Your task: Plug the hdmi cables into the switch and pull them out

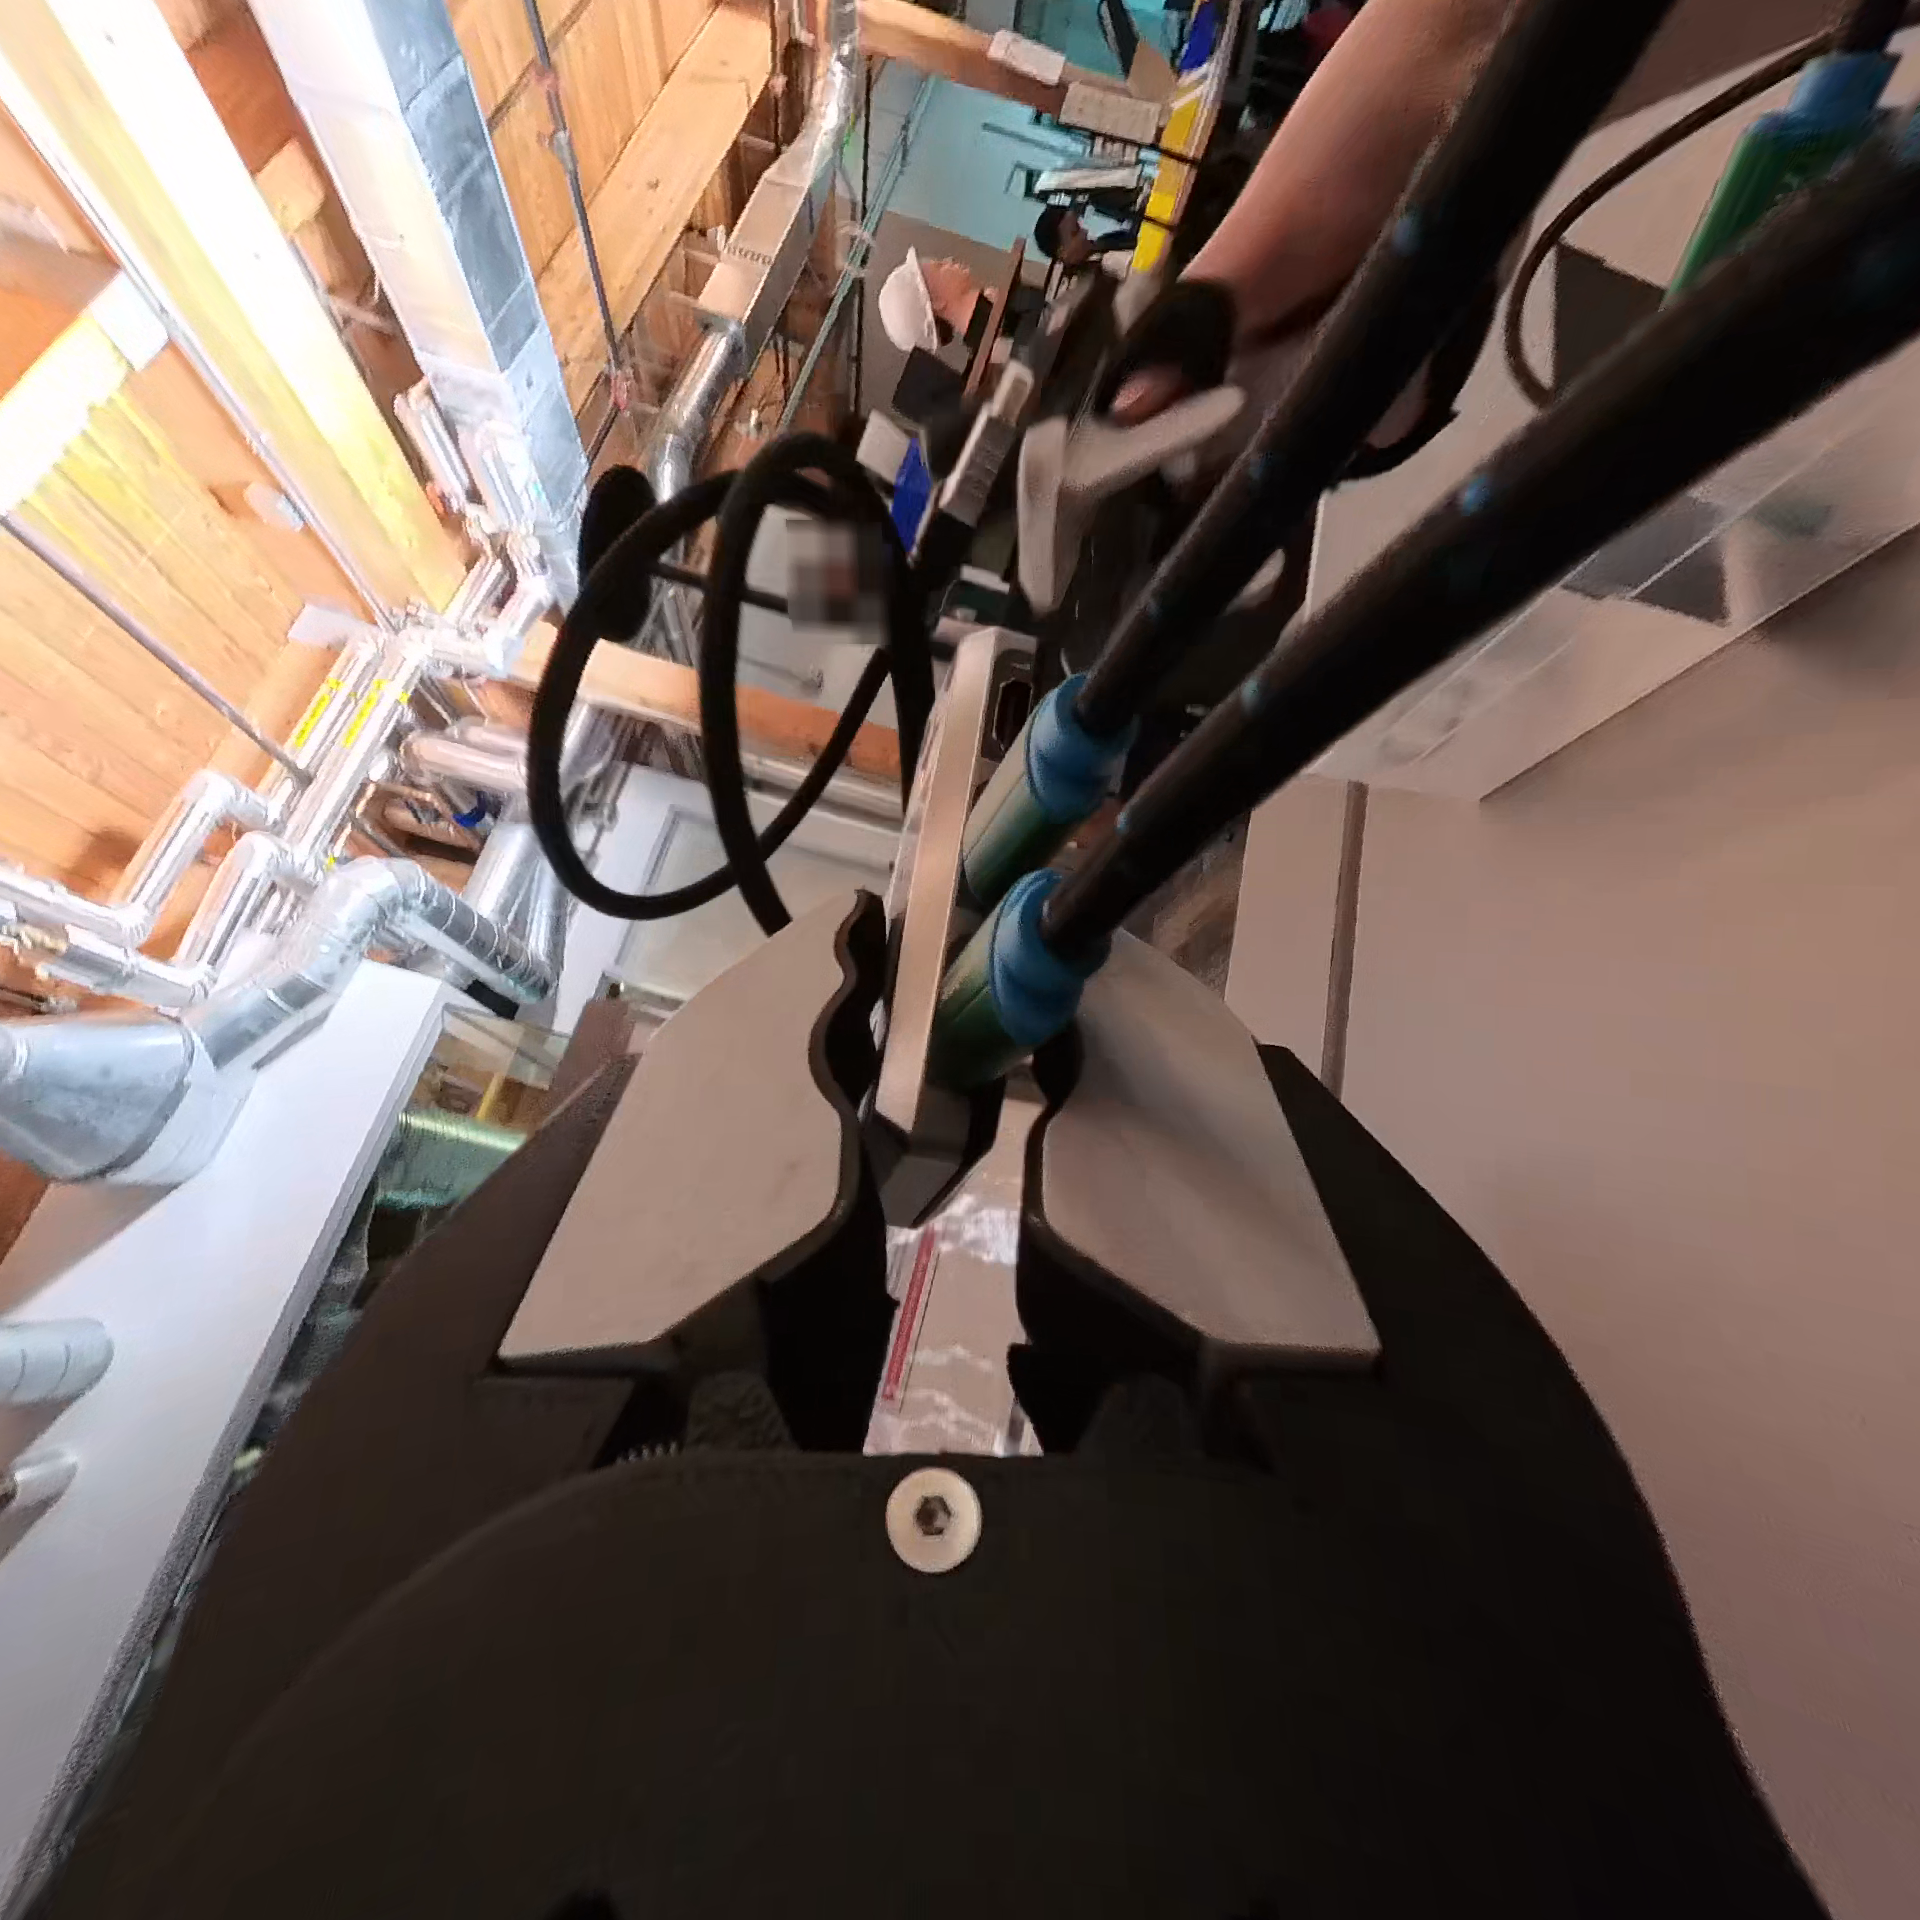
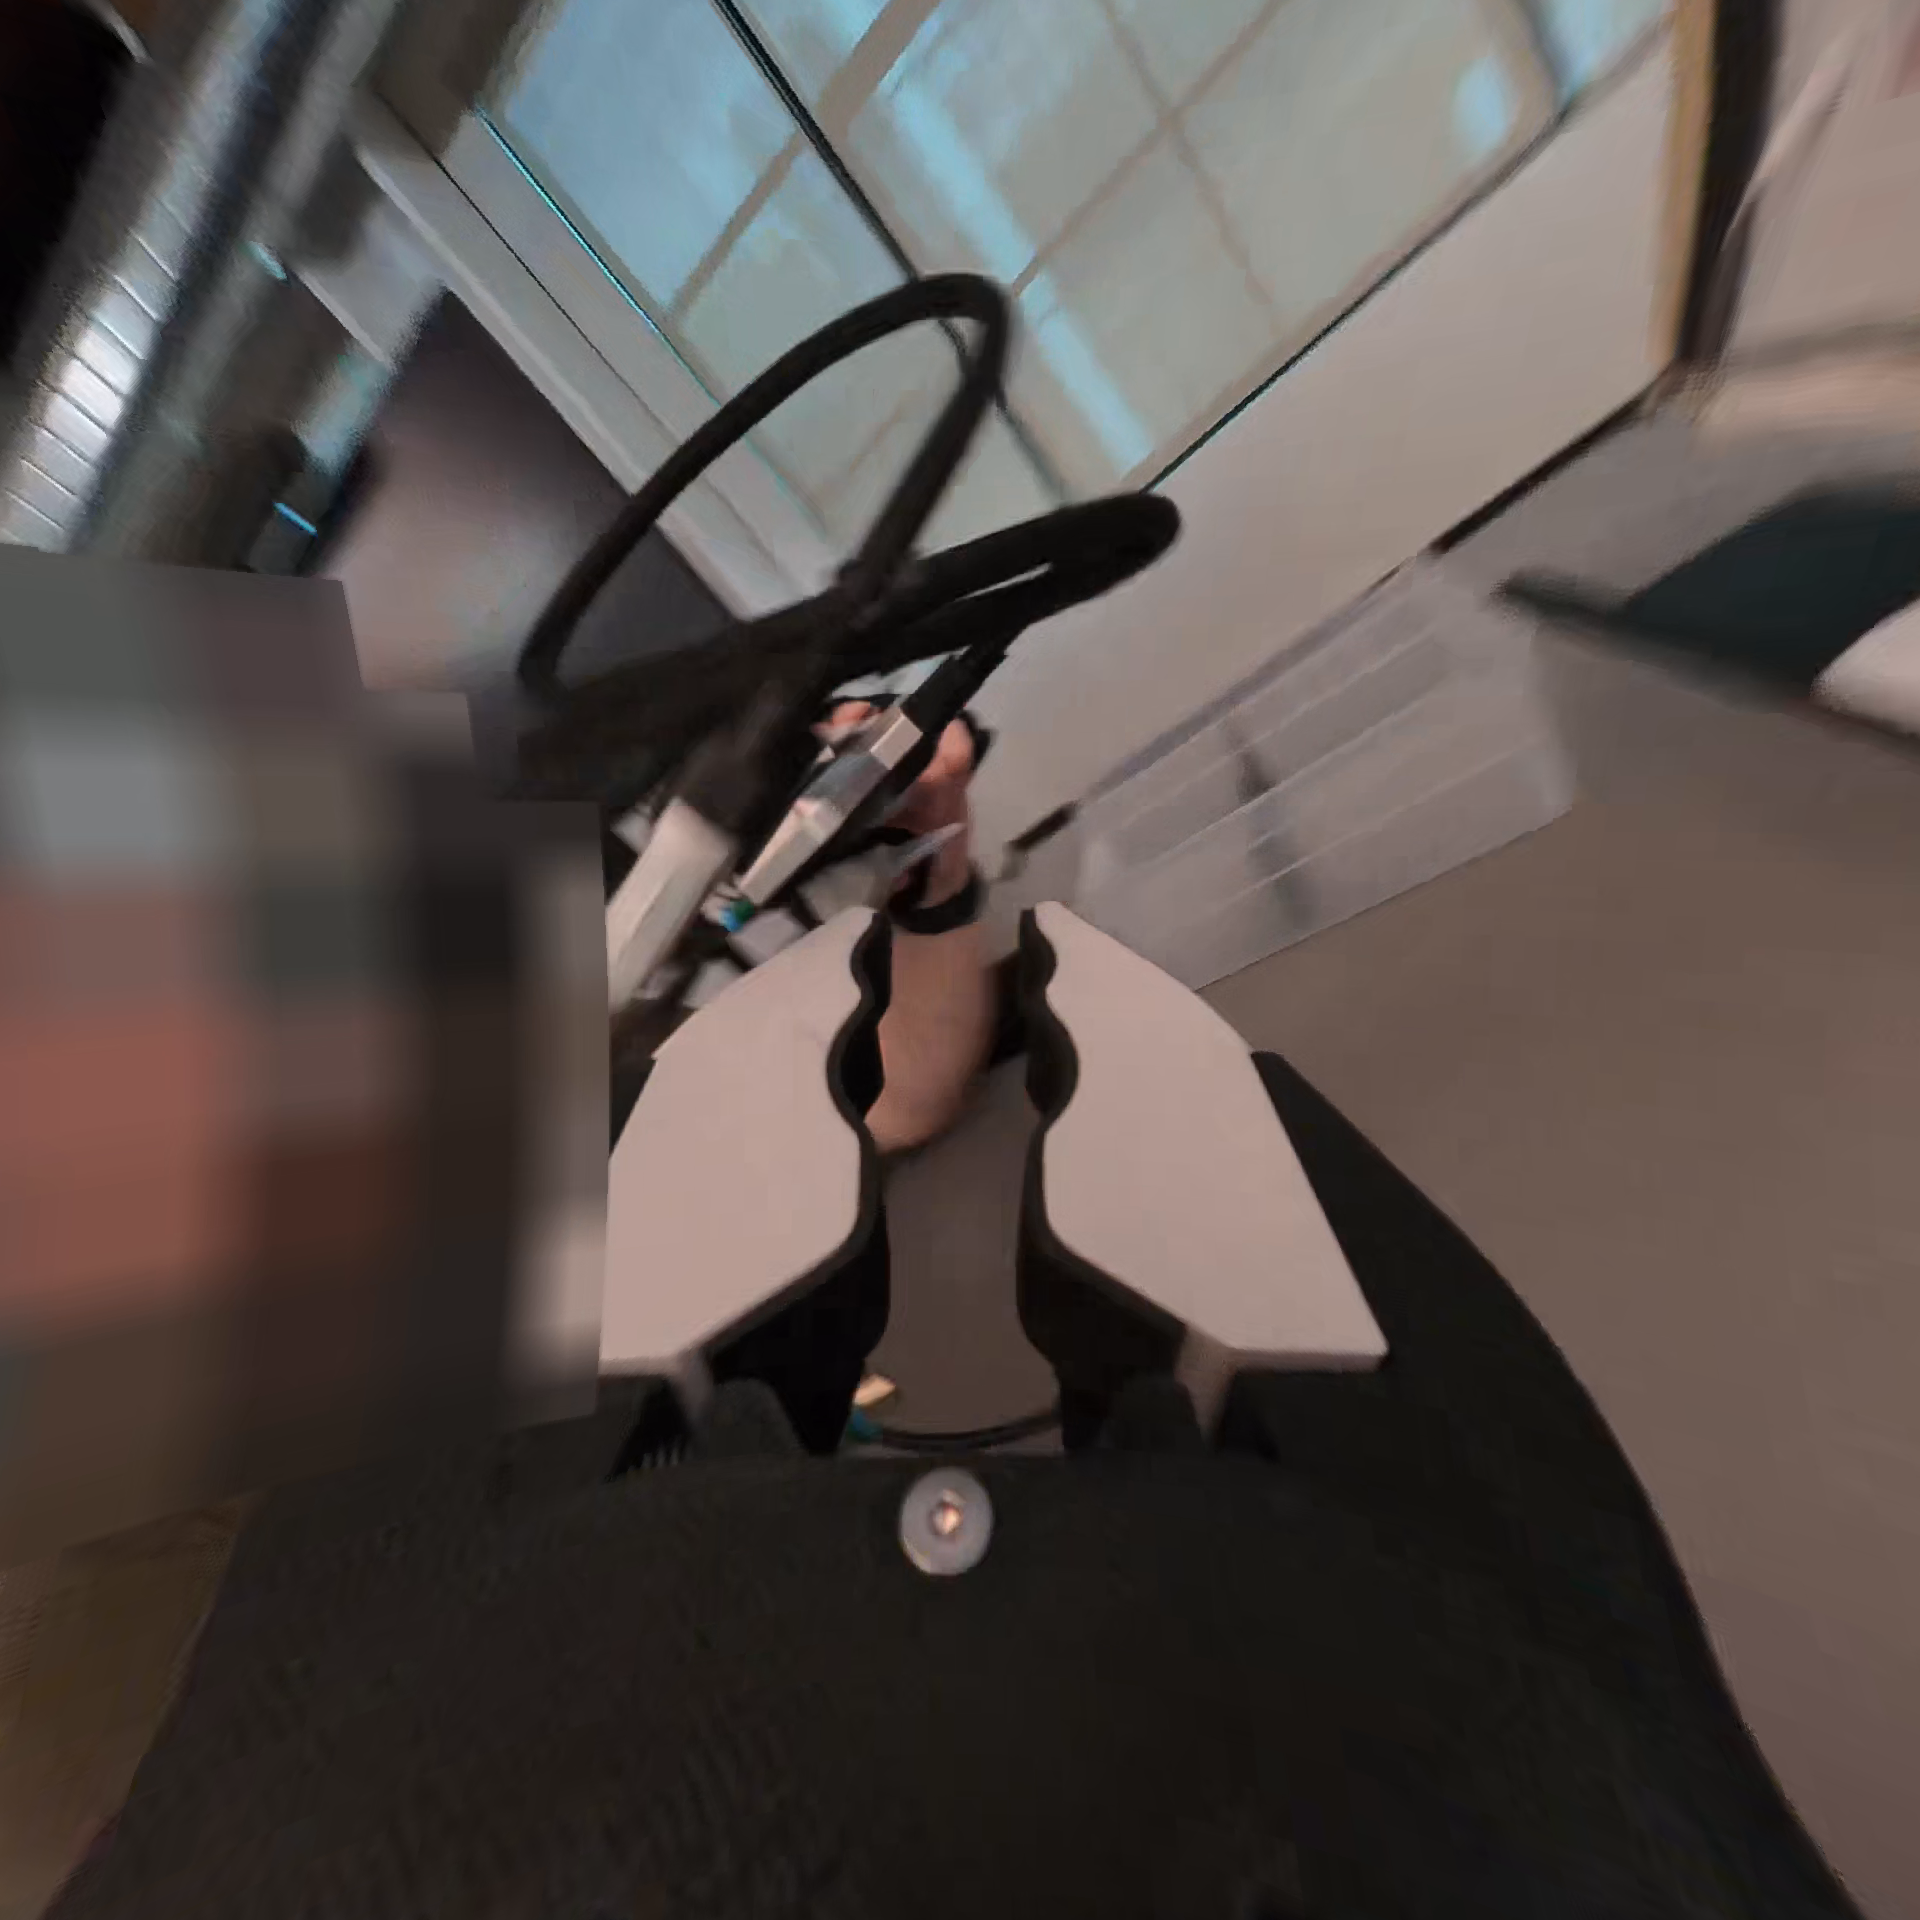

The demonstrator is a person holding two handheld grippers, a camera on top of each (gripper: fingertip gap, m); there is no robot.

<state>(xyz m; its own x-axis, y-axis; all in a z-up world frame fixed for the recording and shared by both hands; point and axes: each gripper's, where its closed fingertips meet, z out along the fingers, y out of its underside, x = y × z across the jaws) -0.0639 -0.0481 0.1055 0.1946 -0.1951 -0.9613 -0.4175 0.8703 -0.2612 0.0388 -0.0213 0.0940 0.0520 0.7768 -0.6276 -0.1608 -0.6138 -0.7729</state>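
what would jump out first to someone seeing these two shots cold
In the left wrist view, the left tongs clamp a slim silver switch held up in the air, with two green-and-blue plugs seated in its side. Behind it a black cable loops up against the wooden ceiling. In the blurred right wrist view, the right tongs stand open and empty.

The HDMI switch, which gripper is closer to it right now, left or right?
Left. The left gripper has the switch clamped between its fingers. The right gripper is open, holds nothing, and sits well back from the switch.
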